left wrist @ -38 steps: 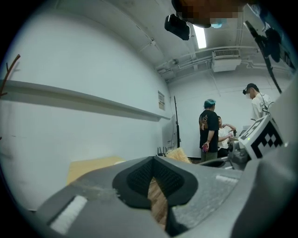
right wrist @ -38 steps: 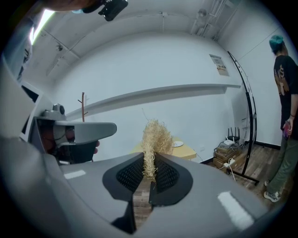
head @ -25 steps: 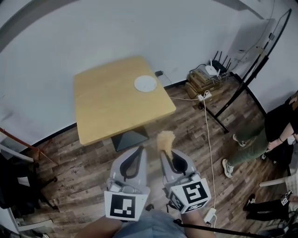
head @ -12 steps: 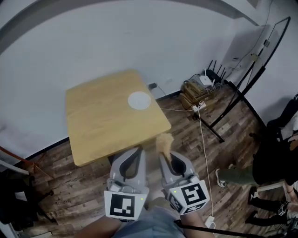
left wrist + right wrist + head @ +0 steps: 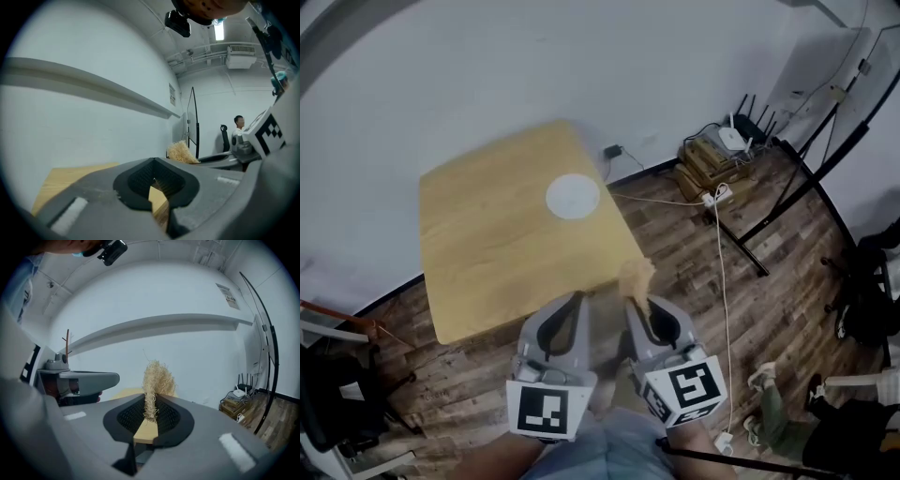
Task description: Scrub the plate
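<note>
Currently right gripper (image 5: 641, 302) clenches scrubber (image 5: 636, 277), left gripper (image 5: 574, 300) jaws closed empty; plate (image 5: 573, 197) near table's (image 5: 483, 239) far edge.

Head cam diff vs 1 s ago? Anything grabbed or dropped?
The person moved closer to the wooden table; in the head view its near edge now reaches the jaw tips, with the white plate untouched on it. A bystander's legs shifted to lower right. No grasp change: right hand-held gripper still clamps the straw scrubber, left hand-held gripper still shut, empty.
</note>
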Demonstrator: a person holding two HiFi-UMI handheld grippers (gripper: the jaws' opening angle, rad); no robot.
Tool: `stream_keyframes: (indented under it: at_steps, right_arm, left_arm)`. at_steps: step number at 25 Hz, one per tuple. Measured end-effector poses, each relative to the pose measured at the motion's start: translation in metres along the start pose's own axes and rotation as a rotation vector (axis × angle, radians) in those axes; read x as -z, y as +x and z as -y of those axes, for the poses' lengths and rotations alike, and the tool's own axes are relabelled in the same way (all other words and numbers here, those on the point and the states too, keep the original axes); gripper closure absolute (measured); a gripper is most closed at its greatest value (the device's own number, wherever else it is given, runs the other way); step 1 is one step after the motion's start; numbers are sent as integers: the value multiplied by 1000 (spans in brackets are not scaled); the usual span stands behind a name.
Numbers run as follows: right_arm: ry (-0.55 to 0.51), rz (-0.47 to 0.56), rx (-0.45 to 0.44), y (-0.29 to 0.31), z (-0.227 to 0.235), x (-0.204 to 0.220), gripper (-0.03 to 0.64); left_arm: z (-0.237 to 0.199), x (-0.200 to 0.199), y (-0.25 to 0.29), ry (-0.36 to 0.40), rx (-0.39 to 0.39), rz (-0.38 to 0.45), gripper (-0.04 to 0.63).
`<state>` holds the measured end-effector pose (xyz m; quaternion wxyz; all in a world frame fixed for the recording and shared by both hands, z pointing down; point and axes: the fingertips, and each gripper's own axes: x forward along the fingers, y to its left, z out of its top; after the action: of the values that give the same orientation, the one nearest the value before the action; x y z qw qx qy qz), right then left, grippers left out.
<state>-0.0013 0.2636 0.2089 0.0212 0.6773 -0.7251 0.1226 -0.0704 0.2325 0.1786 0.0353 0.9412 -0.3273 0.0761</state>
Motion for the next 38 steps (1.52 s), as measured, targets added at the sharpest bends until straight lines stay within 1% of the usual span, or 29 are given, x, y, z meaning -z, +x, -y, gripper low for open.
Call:
stream_keyframes:
  at_steps: [7,13,21,24,27,31,38]
  right_arm:
    - [21,-28,-121,60,69,-16,572]
    - [4,-35,-224,97,101,-34,572]
    - [-65,3,-357,132,99,-69,572]
    - [-77,17,-387,141,94,-75,572]
    - [-87,25,-409,153,88,-83,572]
    - [-96,16,-427,171,82,-83,572]
    - [-93,-36,-421,210,84,-76,572]
  left_arm:
    - [-6,-8,84,14,-113,-49,575]
    - [-11,-24,123,22,-213,-36,575]
    - [-34,-55,134,21,-356,35,575]
    - [-43,-61,131,32,-394,55,574]
    - [-57,-66,129,24,-428,64,574]
    - [-77,-62,132,0,-459,59,575]
    - [-112,-52,154,-32,-467,29,574]
